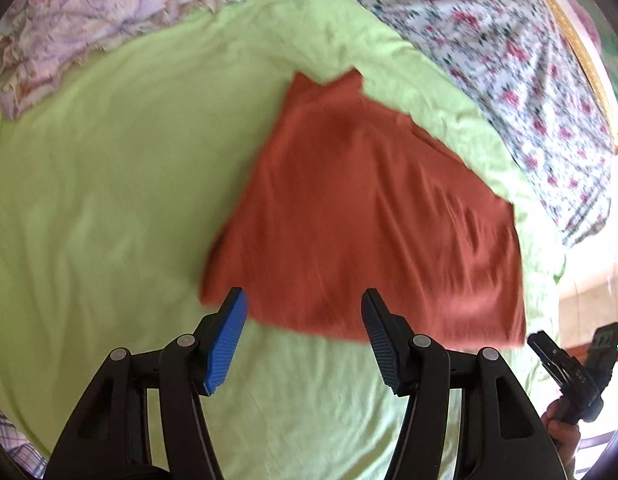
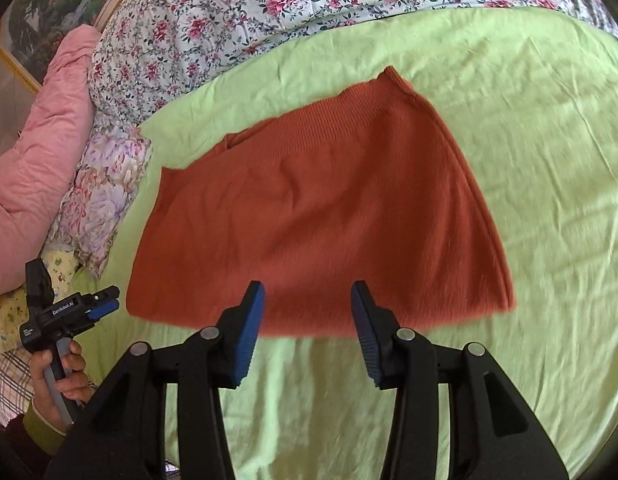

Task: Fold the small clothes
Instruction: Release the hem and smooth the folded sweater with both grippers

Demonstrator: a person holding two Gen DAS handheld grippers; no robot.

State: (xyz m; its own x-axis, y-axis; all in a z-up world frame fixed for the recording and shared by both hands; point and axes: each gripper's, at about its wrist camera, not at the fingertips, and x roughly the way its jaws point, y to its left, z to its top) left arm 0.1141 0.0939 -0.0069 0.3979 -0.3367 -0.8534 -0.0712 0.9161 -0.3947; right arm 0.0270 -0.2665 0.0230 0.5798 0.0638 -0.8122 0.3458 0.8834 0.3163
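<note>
Colour: rust-orange knit top [image 2: 317,216], lying flat on the green sheet [image 2: 529,168] of the bed.
Place: the top sat in the middle of the sheet, with the flowery quilt [image 2: 269,12] behind it and a pink blanket [image 2: 41,136] off to one side.
Shape: it looked already folded narrower, with a ribbed band [image 2: 349,116] along the far edge and a straight near edge.
Feel: it looked soft, light and floppy, so I think it would sag and bunch if lifted by one spot.
Slip: the knit looked a bit fuzzy, so I guess it would not slide out of the ribbed blue pads [image 2: 249,332] easily.
Left claw [image 1: 301,340]: wide apart, holding nothing, just above the near edge, close to the top's left corner.
Right claw [image 2: 307,332]: wide apart, holding nothing, over the middle of the near edge.
Where to hold: I think the two near corners were best, one claw on each, so the top could lift evenly and fold toward the ribbed band.
</note>
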